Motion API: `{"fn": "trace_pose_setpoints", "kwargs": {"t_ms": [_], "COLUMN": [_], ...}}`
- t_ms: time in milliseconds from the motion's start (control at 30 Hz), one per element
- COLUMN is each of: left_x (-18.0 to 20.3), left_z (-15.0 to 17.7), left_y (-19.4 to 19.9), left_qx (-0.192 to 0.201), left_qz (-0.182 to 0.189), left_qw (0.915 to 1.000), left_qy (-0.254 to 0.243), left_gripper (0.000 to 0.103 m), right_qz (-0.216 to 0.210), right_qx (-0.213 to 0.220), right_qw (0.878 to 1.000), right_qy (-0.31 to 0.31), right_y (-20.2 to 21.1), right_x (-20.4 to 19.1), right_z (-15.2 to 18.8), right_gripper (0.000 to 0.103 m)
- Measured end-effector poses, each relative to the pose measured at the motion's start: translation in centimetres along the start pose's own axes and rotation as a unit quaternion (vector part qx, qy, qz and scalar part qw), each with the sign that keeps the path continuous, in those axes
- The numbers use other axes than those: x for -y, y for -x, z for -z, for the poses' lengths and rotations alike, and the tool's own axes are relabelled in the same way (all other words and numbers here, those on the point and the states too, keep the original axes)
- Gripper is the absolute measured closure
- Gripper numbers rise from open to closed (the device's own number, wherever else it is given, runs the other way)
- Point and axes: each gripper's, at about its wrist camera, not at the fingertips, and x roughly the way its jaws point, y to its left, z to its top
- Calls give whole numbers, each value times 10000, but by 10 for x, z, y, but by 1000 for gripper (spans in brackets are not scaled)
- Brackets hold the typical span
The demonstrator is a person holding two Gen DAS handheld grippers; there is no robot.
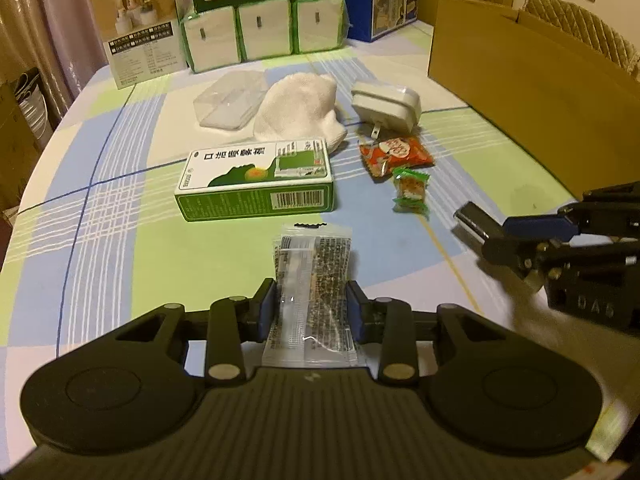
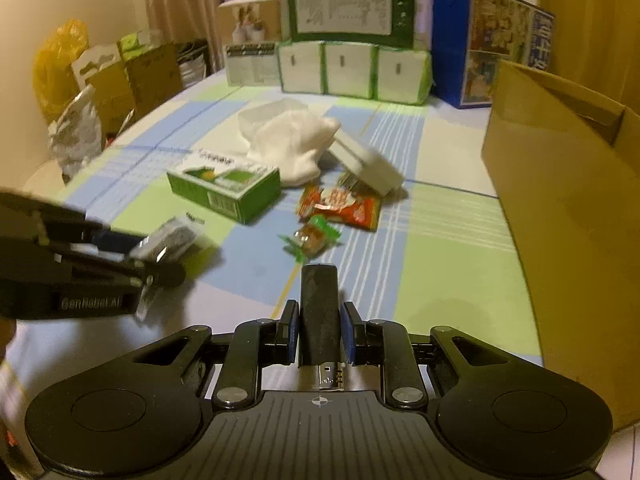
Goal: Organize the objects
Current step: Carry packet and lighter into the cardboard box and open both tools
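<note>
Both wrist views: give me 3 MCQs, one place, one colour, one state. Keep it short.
1. Where is the small green-wrapped candy?
A. nearer than the red snack packet
B. on the white cloth
C. inside the cardboard box

2. What colour is the medicine box?
A. red
B. green and white
C. black

3. What is the right gripper doing?
A. open, empty
B. shut on a dark lighter
C. shut on a cloth

Key: A, it lies just in front of the packet; B, green sides, white top; B, pads clamp it.

The sachet (image 1: pixel 312 292) is clear glossy plastic film with printed paper inside. The lighter (image 2: pixel 319 312) has a matt black body and shiny metal end. The towel (image 1: pixel 298 110) is white terry cloth. The open box (image 1: pixel 528 76) is matt brown cardboard.
</note>
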Motion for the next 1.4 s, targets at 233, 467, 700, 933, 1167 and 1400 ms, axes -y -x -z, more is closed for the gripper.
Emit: {"fn": "trace_pose_setpoints", "kwargs": {"t_ms": [233, 467, 700, 933, 1167, 1400], "left_x": [21, 53, 97, 143, 185, 215], "left_z": [-8, -17, -20, -31, -50, -65], "left_y": [45, 93, 128, 146, 152, 152], "left_qx": [214, 367, 535, 614, 704, 723], "left_qz": [5, -26, 183, 495, 866, 1054], "left_qw": [9994, 9973, 9970, 9964, 9936, 9918], "left_qy": [278, 633, 523, 305, 149, -2], "left_gripper": [72, 72, 72, 72, 72, 72], "right_qz": [-4, 130, 336, 733, 1120, 1251], "right_qx": [384, 634, 769, 904, 946, 904], "right_qw": [9986, 9959, 9939, 9896, 9843, 9834], "right_qy": [-352, -630, -719, -848, -982, -954], "right_y": [55, 116, 171, 220, 244, 254], "right_x": [11, 24, 41, 73, 109, 134], "right_z": [-21, -20, -8, -1, 7, 13], "right_gripper": [84, 84, 84, 84, 84, 84]}}
